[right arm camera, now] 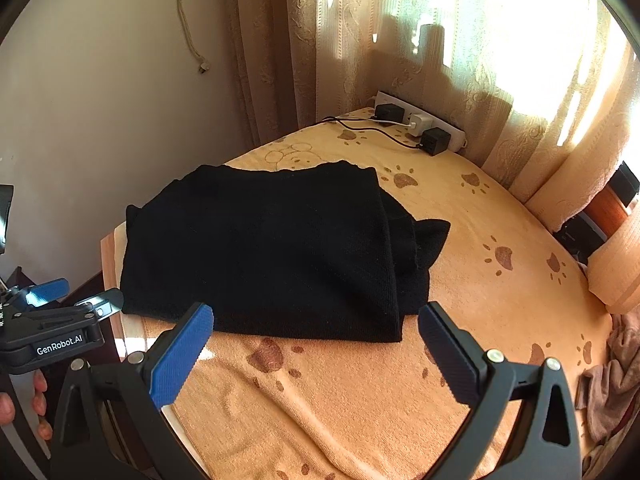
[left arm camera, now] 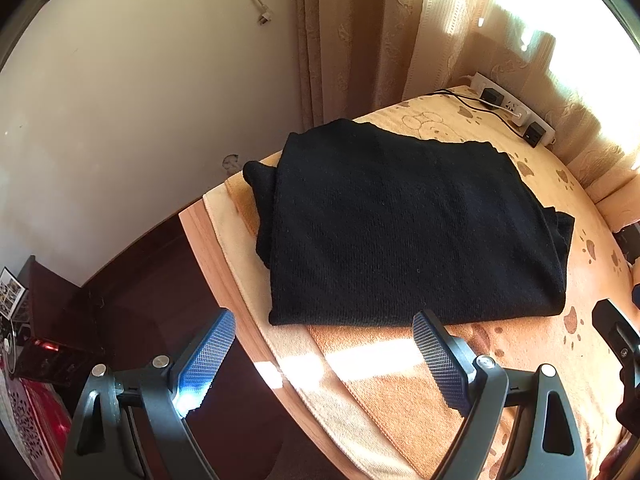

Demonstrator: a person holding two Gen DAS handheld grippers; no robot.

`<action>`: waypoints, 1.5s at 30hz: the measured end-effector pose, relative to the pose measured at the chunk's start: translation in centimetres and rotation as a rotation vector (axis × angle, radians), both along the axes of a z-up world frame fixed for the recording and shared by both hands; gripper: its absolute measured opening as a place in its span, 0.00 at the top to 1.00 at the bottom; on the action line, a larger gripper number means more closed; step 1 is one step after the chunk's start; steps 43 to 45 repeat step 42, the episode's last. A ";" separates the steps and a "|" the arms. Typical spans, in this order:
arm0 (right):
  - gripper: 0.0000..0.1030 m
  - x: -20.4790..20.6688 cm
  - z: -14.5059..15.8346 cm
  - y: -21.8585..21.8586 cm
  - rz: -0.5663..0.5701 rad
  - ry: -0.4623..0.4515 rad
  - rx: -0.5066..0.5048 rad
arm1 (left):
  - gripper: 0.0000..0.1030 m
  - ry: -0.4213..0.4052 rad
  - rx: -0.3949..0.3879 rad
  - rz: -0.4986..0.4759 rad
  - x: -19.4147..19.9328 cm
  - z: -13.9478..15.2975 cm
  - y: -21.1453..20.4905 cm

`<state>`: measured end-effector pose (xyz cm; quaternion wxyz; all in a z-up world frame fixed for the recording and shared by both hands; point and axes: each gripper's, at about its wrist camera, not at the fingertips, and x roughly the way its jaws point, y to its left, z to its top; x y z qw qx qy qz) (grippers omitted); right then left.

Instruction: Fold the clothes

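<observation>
A black knitted garment (left arm camera: 404, 224) lies folded into a thick rectangle on an orange paw-print towel (left arm camera: 400, 384) that covers a wooden table. My left gripper (left arm camera: 324, 340) hovers open just short of the garment's near edge, nothing between its blue pads. In the right wrist view the same garment (right arm camera: 272, 252) sits ahead, a sleeve end sticking out at its right. My right gripper (right arm camera: 316, 336) is open over the towel (right arm camera: 340, 400) in front of the garment's near right corner, holding nothing. The left gripper (right arm camera: 76, 296) shows at that view's left edge, with a hand (right arm camera: 24, 404) below it.
A white power strip (right arm camera: 424, 124) with black and white adapters and cables lies at the table's far edge by the curtains (right arm camera: 400, 40). A crumpled brownish cloth (right arm camera: 616, 376) lies at the right edge. The table's left edge (left arm camera: 216, 264) drops to a dark floor with furniture.
</observation>
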<state>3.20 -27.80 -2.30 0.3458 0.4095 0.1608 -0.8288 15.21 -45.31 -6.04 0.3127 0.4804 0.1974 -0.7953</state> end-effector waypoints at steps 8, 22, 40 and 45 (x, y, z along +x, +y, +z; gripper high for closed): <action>0.00 -0.2 -0.5 -1.3 0.004 -0.011 0.017 | 0.10 0.058 0.097 0.010 0.1 -0.7 -1.7; 0.00 -0.5 -0.9 -2.4 0.007 -0.017 0.037 | 0.10 0.032 0.064 0.065 -0.9 -1.2 -2.7; 0.00 -1.2 -1.7 -1.1 -0.011 -0.036 0.035 | 0.10 0.029 0.090 -0.001 -2.4 -2.4 -1.1; 0.00 -1.3 -1.6 -0.9 -0.014 -0.034 0.034 | 0.10 0.034 0.069 -0.014 -2.6 -2.0 -0.8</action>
